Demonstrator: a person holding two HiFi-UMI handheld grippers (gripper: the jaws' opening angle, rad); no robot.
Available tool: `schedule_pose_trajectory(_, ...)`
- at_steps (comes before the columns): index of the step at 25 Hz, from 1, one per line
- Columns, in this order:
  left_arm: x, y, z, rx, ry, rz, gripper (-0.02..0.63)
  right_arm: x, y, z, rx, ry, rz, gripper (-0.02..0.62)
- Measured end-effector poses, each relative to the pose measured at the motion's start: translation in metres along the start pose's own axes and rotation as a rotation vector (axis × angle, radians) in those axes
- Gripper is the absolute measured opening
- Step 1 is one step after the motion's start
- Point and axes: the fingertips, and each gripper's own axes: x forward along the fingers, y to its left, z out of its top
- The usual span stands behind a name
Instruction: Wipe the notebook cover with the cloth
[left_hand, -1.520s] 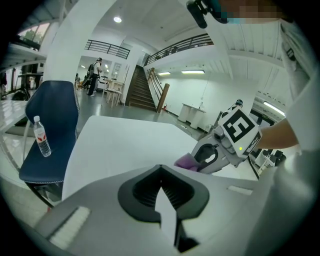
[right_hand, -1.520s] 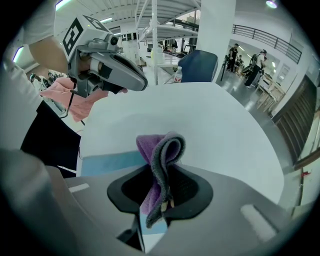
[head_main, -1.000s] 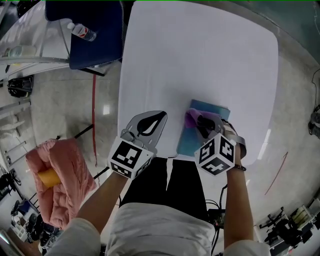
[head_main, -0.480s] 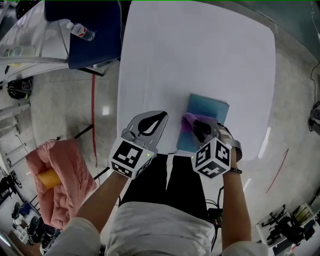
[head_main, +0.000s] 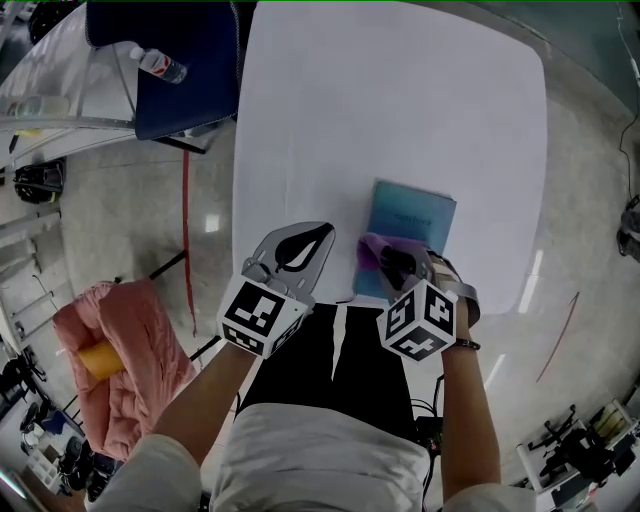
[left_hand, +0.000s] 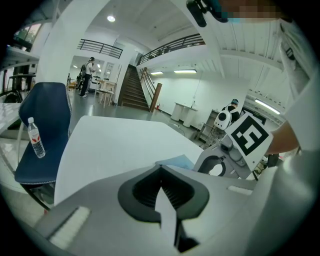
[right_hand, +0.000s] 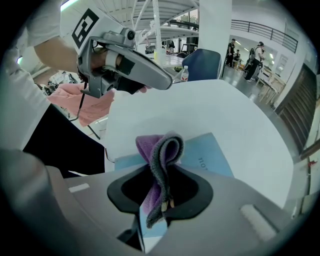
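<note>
A light blue notebook (head_main: 412, 222) lies on the white table (head_main: 390, 110), near its front edge. My right gripper (head_main: 385, 262) is shut on a purple cloth (head_main: 372, 250), which rests on the near end of the notebook cover. In the right gripper view the folded cloth (right_hand: 161, 159) sticks out between the jaws over the notebook (right_hand: 207, 157). My left gripper (head_main: 322, 234) is shut with nothing in it, hovering at the table's front edge left of the notebook. From the left gripper view a corner of the notebook (left_hand: 176, 161) shows past the jaws.
A blue chair (head_main: 170, 60) with a water bottle (head_main: 160, 64) on it stands at the table's left. A pink padded bundle (head_main: 120, 350) lies on the floor at the lower left. The person's lap is just below the table edge.
My right gripper has drawn the cloth toward me and to the left along the notebook cover, uncovering more of its far end. The left gripper has stayed put.
</note>
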Motion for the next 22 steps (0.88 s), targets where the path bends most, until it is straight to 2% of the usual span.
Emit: schedule_pose_trajectory(22,-0.014,-0.022,-0.010,0.007,-0.010,-0.003,0.000,-0.003,0.059,-0.016,-0.006,0.011,0.061,0.114)
